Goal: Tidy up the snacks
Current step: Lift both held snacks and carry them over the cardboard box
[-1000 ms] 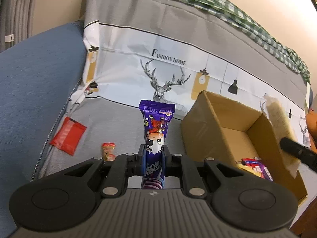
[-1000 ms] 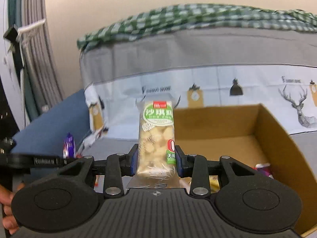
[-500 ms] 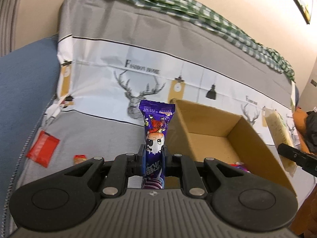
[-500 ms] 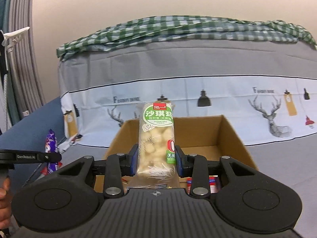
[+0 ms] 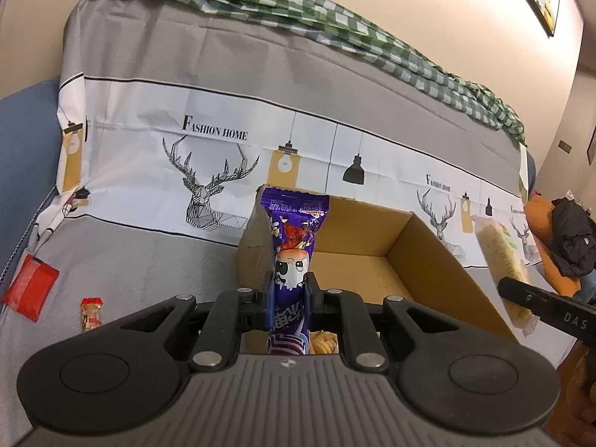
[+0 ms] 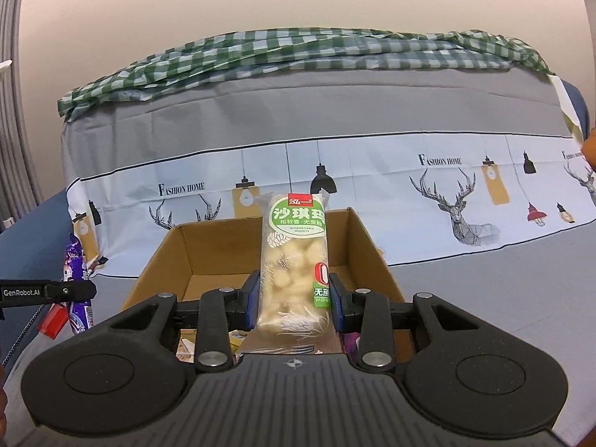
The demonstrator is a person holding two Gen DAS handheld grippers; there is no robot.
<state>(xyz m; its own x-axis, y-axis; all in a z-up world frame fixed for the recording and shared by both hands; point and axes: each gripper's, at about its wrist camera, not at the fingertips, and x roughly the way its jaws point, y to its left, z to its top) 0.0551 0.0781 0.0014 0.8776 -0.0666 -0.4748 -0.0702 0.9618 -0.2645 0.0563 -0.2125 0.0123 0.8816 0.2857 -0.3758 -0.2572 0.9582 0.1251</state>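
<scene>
My left gripper (image 5: 290,290) is shut on a purple snack packet (image 5: 294,246) that stands upright between its pads, over the near left corner of an open cardboard box (image 5: 428,257). My right gripper (image 6: 293,294) is shut on a pale rice-cake bar in a clear wrapper with a green label (image 6: 296,257), held upright over the near edge of the same box (image 6: 164,257). In the left wrist view the bar (image 5: 501,260) shows at the right; in the right wrist view the purple packet (image 6: 76,283) shows at the left. Several snacks lie in the box, mostly hidden.
The box sits on a sofa seat under a grey cover (image 5: 156,260) printed with deer. A red sachet (image 5: 29,290) and a small red-and-yellow snack (image 5: 91,313) lie on the seat left of the box. A green checked cloth (image 6: 298,52) drapes the backrest.
Both grippers have swung toward the box with their snacks still gripped. The box now sits centred ahead of each one, and the loose snacks have slid to the left in the left wrist view.
</scene>
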